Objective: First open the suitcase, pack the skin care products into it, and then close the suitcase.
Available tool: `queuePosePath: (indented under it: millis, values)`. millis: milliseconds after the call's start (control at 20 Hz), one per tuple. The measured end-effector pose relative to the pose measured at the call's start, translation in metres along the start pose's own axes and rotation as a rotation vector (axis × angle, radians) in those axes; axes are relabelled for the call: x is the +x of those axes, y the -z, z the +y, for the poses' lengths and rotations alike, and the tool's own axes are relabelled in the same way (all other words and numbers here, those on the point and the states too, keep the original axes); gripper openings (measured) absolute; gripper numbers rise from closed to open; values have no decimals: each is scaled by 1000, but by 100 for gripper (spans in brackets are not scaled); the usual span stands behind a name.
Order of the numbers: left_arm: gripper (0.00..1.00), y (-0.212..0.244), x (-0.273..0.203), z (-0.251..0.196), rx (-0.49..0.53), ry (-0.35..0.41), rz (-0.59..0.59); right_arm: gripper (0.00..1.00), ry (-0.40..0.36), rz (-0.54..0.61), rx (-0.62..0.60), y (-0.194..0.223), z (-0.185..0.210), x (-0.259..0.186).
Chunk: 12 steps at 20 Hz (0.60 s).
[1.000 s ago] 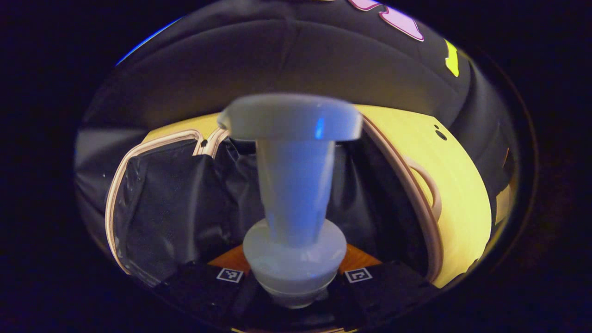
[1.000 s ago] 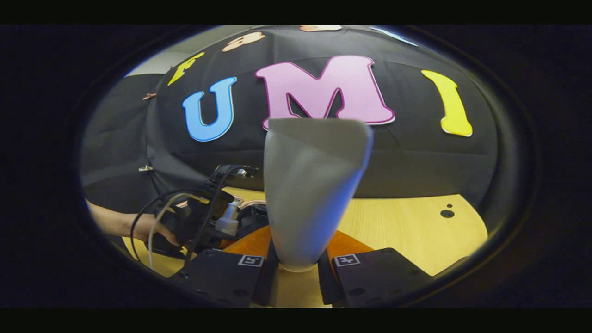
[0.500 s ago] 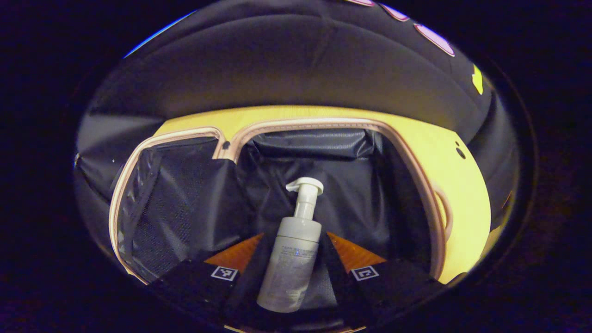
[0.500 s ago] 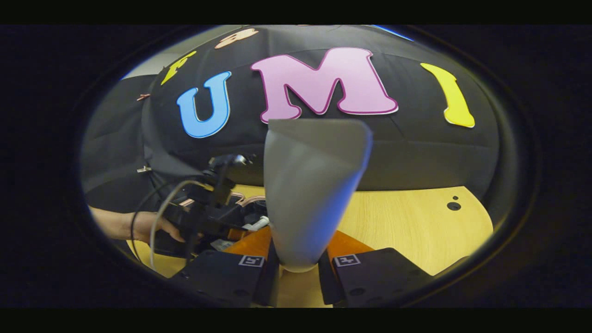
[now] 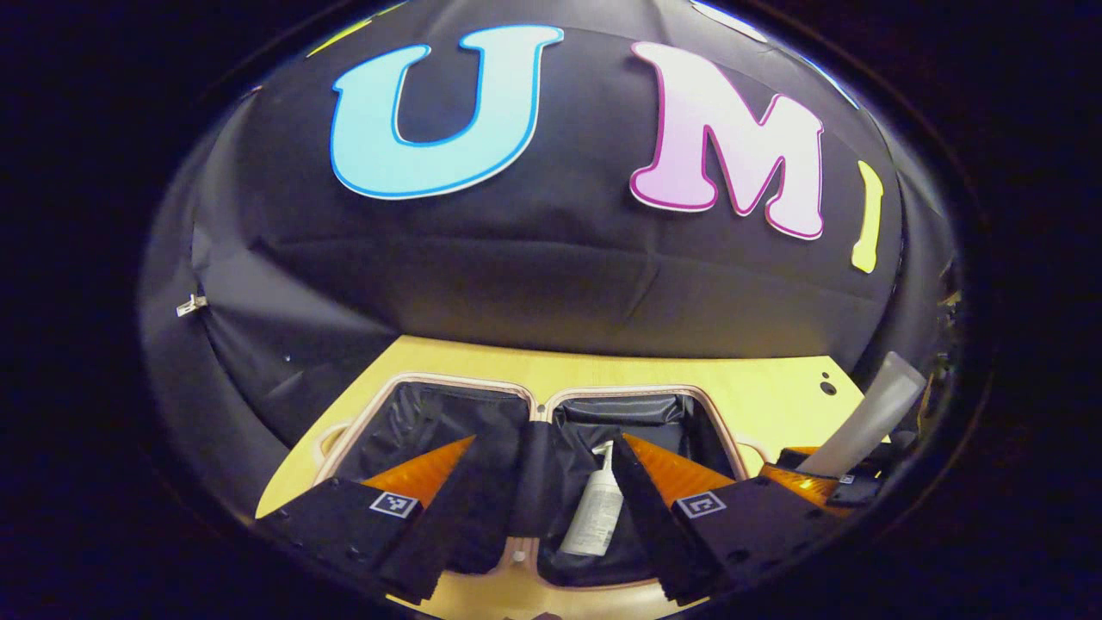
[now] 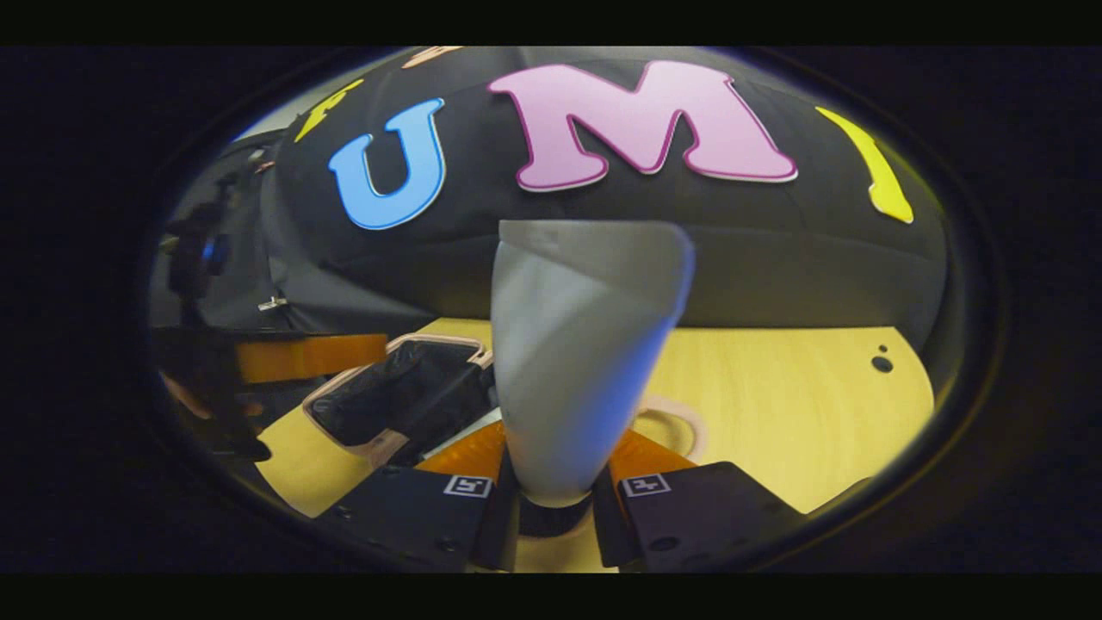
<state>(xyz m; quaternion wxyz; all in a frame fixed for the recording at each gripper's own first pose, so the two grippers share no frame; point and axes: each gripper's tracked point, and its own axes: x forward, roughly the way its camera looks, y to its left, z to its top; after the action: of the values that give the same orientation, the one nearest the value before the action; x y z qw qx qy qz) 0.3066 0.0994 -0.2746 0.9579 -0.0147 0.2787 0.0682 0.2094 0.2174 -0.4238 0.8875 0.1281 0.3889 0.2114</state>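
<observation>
The suitcase (image 5: 405, 381) lies open on the yellow table, both black-lined halves facing up. A white pump bottle (image 5: 596, 512) lies in its right half. My left gripper (image 5: 542, 504) hangs open above the case, with nothing between its fingers. At the far right of the left gripper view the other gripper holds a pale grey tube (image 5: 863, 415). In the right gripper view that tube (image 6: 581, 362) stands up between the fingers, and my right gripper (image 6: 555, 495) is shut on its lower end. The suitcase (image 6: 392, 405) lies to its left, beyond the tube.
The yellow table (image 5: 758, 392) runs back to the black booth wall, with two small dark holes (image 6: 880, 360) near its right side. The left gripper's body (image 6: 258, 357) and a person's hand show at the left edge of the right gripper view.
My left gripper let go of the pump bottle, which now lies in the suitcase, then rose and pulled back. My right gripper moved nearer the suitcase with the tube.
</observation>
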Motion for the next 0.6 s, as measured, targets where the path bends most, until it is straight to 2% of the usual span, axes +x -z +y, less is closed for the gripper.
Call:
queuePosePath:
  millis: [150,400,600]
  values:
    - [93,0,-34,25,9,-9,-16,40,28,90,36,23,3,28]
    - [93,25,-54,60,-42,-22,3,40,109,263,30,74,-1,57]
    - [93,41,-59,82,-91,-40,35,40,168,293,34,85,0,66]
